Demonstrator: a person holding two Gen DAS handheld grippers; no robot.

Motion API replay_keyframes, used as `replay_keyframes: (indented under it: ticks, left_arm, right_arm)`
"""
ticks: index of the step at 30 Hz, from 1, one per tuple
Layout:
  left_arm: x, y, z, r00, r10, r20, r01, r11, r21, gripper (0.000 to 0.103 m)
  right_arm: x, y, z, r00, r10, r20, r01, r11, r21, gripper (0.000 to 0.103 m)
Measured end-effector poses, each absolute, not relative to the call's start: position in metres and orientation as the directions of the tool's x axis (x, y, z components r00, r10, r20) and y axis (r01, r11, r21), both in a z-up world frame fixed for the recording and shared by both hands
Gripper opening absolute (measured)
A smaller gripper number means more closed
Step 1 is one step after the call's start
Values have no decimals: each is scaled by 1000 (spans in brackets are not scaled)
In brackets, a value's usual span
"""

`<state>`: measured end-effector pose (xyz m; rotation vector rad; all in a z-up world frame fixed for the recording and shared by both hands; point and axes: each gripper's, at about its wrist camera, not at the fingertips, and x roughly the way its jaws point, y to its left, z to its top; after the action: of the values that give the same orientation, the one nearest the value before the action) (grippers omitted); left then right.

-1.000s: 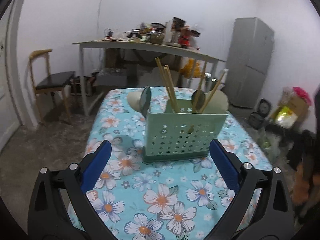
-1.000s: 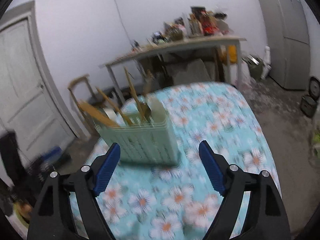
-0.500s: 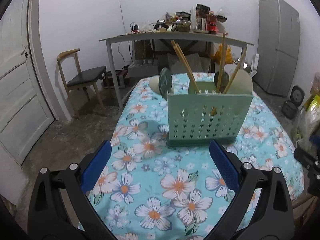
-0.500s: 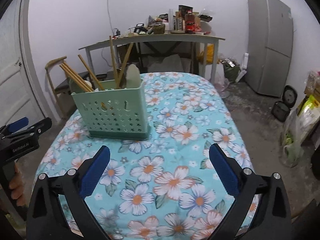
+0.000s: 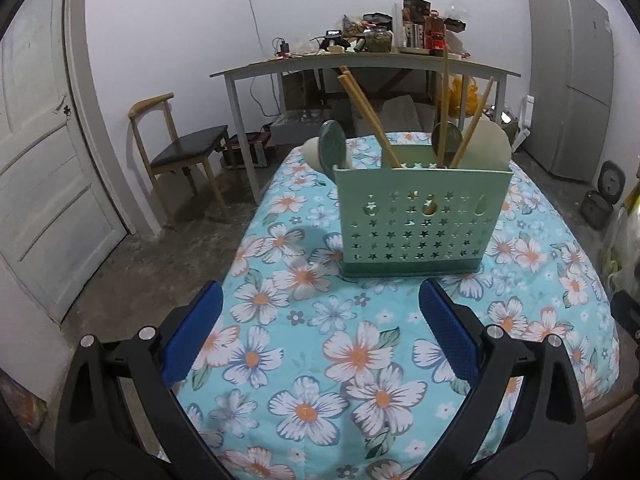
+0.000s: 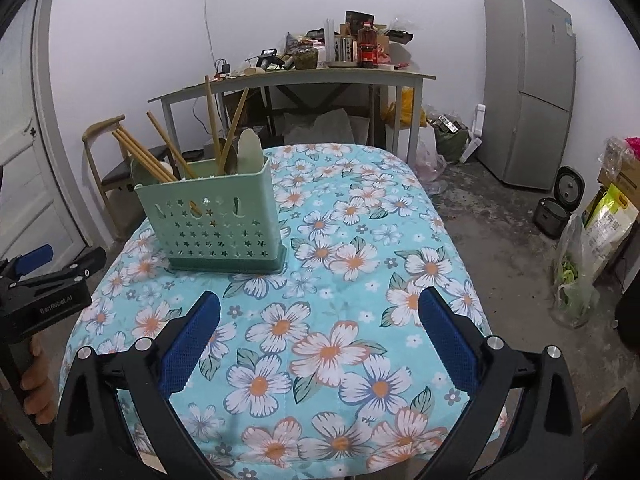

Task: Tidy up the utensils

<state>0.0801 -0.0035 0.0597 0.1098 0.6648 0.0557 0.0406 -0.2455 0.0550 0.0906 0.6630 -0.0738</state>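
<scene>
Both grippers have backed away from the basket (image 5: pixel 424 216). It stands on the table (image 5: pixel 360 360), chopsticks (image 5: pixel 368 116) sticking up. Left gripper (image 5: pixel 320 332) faces it straight on, nearer; right gripper (image 6: pixel 320 332) sees it off left. Both jaws are spread, empty.

Tablecloth (image 6: pixel 340 352): turquoise with white and orange flowers, covers the near table.
Back table (image 6: pixel 304 78): grey, against the white wall, crowded with jars, bottles and boxes.
Chair (image 5: pixel 180 148): wooden frame, dark seat, between the door and the back table.
Door (image 5: pixel 36 152): white, panelled, at the left.
Fridge (image 6: pixel 528 88): grey, two doors, in the right corner.
Rice cooker (image 6: pixel 554 210): dark, on the concrete floor near the fridge.
Bags (image 6: pixel 592 248): on the floor at the right.
</scene>
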Motion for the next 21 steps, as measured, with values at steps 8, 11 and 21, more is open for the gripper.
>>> replay_keyframes:
  ticks: [8, 11, 21]
  left_arm:
    - [78, 17, 56, 758, 111, -642, -89, 994, 67, 95]
    - [79, 19, 52, 748, 127, -652, -104, 992, 74, 95]
    - [78, 24, 53, 749, 147, -646, -133, 989, 71, 95]
  right_arm:
    - [38, -248, 53, 784, -32, -620, 98, 993, 72, 97]
    - [36, -254, 53, 784, -43, -619, 111, 991, 71, 97]
    - [30, -280, 58, 789, -116, -604, 182, 982, 48, 96]
